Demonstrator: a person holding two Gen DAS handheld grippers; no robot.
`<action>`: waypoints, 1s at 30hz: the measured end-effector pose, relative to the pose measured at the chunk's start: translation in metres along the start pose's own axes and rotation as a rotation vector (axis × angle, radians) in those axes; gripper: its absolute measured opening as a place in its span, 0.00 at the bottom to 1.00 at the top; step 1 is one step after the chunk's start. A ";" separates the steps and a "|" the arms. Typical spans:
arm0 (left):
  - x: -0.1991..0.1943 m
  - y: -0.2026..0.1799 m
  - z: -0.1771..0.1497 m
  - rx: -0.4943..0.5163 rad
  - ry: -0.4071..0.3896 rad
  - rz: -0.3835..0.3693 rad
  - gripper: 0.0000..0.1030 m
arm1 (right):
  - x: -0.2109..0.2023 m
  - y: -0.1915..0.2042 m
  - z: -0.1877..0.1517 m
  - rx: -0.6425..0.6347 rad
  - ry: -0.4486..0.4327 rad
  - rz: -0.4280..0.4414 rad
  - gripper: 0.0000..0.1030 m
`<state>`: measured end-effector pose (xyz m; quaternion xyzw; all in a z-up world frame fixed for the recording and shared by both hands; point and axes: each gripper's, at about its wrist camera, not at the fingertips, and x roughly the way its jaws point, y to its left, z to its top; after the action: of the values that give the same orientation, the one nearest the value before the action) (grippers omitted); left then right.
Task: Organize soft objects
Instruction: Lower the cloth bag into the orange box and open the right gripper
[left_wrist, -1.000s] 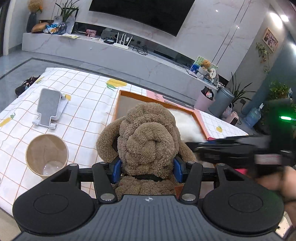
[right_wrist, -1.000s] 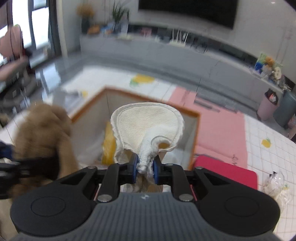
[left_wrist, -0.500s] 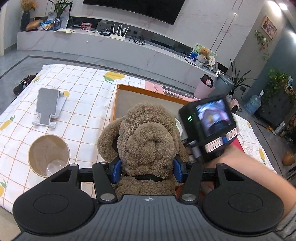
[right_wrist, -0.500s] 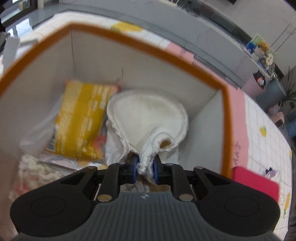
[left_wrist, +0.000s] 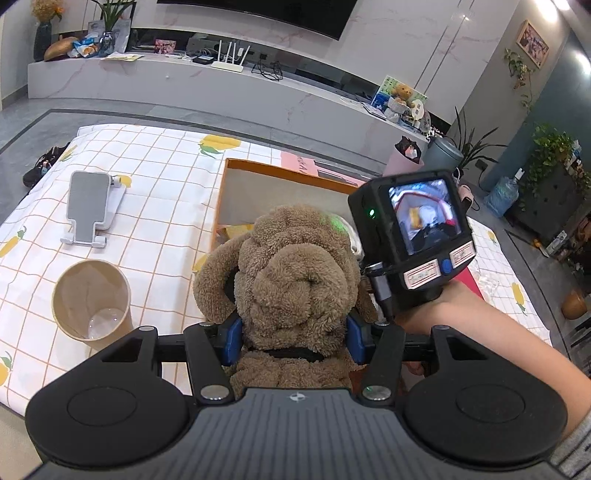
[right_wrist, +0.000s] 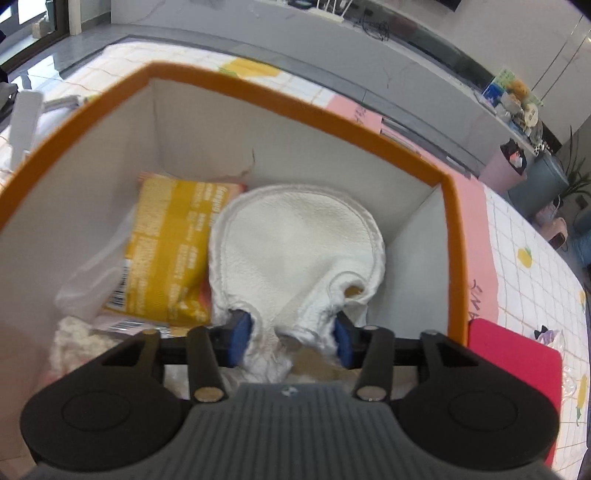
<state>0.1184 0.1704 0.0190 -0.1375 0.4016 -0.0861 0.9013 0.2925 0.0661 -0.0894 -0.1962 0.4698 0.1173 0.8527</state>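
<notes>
My left gripper (left_wrist: 293, 341) is shut on a brown plush bear (left_wrist: 295, 280), its blue pads pressed into the bear's neck, held just in front of the orange-rimmed box (left_wrist: 284, 170). In the right wrist view my right gripper (right_wrist: 291, 341) reaches down into that box (right_wrist: 303, 118); its jaws are opening. The white cloth mitt (right_wrist: 295, 258) lies inside between the spread pads, its cuff loose and no longer pinched. A yellow packet (right_wrist: 166, 251) lies to the mitt's left. The right gripper's body, held by a hand, shows at the right of the left wrist view.
A paper cup (left_wrist: 90, 302) and a grey phone stand (left_wrist: 90, 206) sit on the checked tablecloth to the left. A red pad (right_wrist: 517, 354) and a pink mat (right_wrist: 472, 229) lie right of the box. A fluffy white item (right_wrist: 74, 343) rests in the box's near left corner.
The right gripper went down into the box with the mitt, then its jaws spread and let go of the cuff. The left gripper kept still, holding the bear.
</notes>
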 end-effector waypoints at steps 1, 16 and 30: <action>0.000 -0.002 -0.001 0.004 0.003 0.002 0.60 | -0.005 0.000 0.000 0.002 -0.006 0.012 0.56; 0.013 -0.007 -0.007 0.018 0.013 0.032 0.64 | -0.085 -0.055 -0.017 0.150 -0.178 0.098 0.89; -0.004 -0.007 0.001 -0.048 -0.042 0.076 0.86 | -0.112 -0.074 -0.045 0.189 -0.232 0.126 0.89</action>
<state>0.1161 0.1650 0.0246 -0.1459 0.3893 -0.0393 0.9086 0.2278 -0.0217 0.0000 -0.0702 0.3884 0.1476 0.9069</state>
